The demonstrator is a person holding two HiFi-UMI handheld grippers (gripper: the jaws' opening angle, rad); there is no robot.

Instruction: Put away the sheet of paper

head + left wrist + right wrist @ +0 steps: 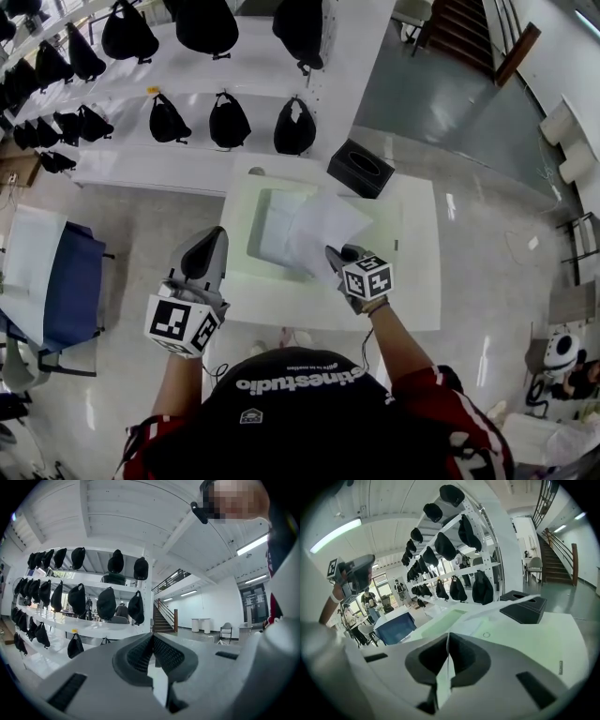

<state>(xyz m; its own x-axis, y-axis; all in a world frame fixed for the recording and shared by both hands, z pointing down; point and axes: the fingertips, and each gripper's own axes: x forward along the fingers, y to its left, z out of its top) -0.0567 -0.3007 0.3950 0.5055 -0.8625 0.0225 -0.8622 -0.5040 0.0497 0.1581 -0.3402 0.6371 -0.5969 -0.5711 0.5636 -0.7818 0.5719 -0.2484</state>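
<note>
One sheet of paper (323,230) hangs tilted above the pale green tray (253,258) on the white table (420,281). Its near edge is pinched between the clenched jaws of the right gripper (334,255). A black tissue box (361,169) sits at the table's far edge. Off to the left, clear of the table, the left gripper (214,236) points level, its jaws pressed together on nothing.

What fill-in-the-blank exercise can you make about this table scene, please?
1. The right gripper has its jaws ____ on the sheet of paper.
2. The left gripper holds ____.
3. The tissue box on the table is ____ in colour.
Missing words: shut; nothing; black.
</note>
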